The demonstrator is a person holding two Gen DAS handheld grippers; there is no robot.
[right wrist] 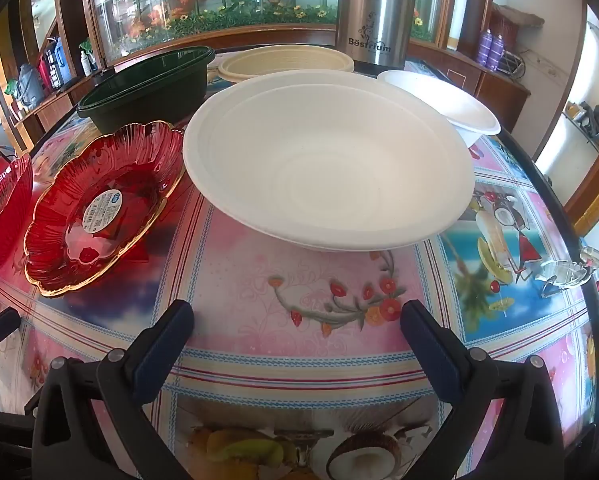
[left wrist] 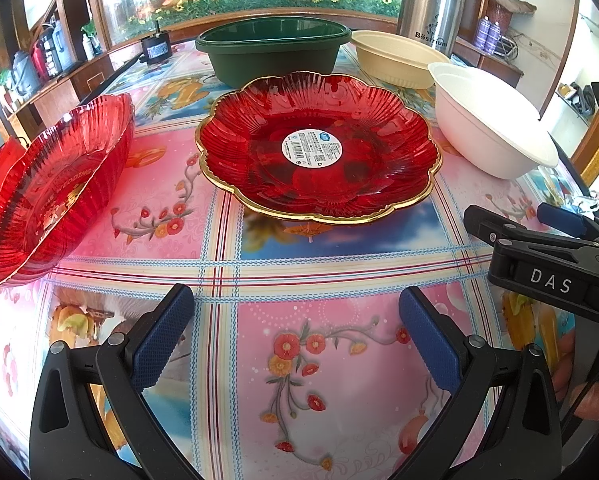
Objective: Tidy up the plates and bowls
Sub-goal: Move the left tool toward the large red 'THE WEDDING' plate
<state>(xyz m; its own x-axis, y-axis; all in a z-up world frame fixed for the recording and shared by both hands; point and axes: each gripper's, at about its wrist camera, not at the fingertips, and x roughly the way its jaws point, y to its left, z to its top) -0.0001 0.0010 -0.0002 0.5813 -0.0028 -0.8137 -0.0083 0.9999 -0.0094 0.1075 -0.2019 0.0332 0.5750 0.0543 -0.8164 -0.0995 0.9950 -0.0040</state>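
Red plate (left wrist: 319, 148) faces the gaping, empty left tongs (left wrist: 295, 332); only the right tongs (right wrist: 297, 336) (likewise agape, empty) show a second white bowl (right wrist: 443, 100).

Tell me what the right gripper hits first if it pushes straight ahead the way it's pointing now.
Most likely the near rim of the large white bowl, which sits directly ahead of the open right gripper. Only bare tablecloth lies between them, though gripper height relative to the rim is unclear.
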